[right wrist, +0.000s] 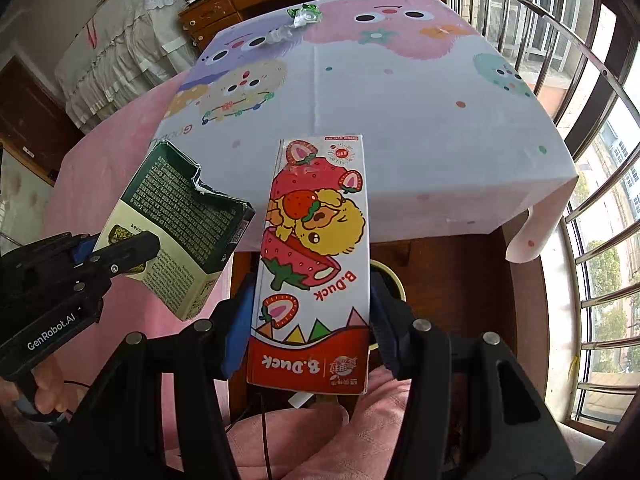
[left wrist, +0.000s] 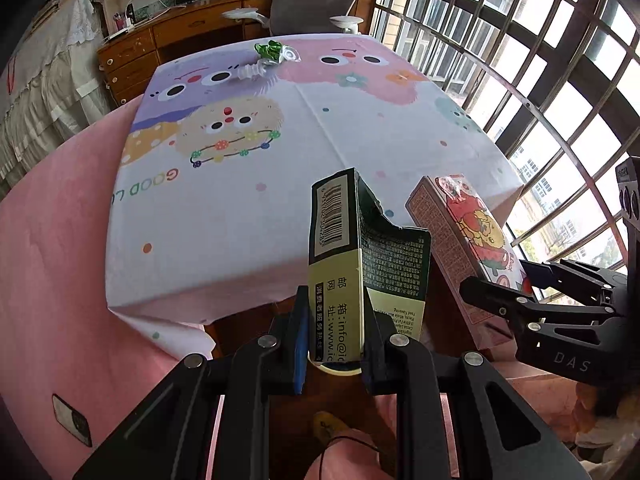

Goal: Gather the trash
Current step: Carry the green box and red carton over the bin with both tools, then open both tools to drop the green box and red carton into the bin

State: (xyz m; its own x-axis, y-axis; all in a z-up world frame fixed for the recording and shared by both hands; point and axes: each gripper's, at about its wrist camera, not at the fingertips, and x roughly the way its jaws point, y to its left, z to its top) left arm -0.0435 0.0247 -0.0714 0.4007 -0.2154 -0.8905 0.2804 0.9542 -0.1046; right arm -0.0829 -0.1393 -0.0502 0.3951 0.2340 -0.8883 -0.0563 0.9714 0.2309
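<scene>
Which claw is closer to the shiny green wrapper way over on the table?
Neither by much, maybe the left. The left claw, shut on the green box, and the right claw, shut on the strawberry carton, are both off the table's near edge, far from the green wrapper.

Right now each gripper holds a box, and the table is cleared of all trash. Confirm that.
Not quite. The left gripper holds the green box and the right gripper the strawberry box, but the right wrist view shows crumpled wrappers at the table's far edge.
</scene>
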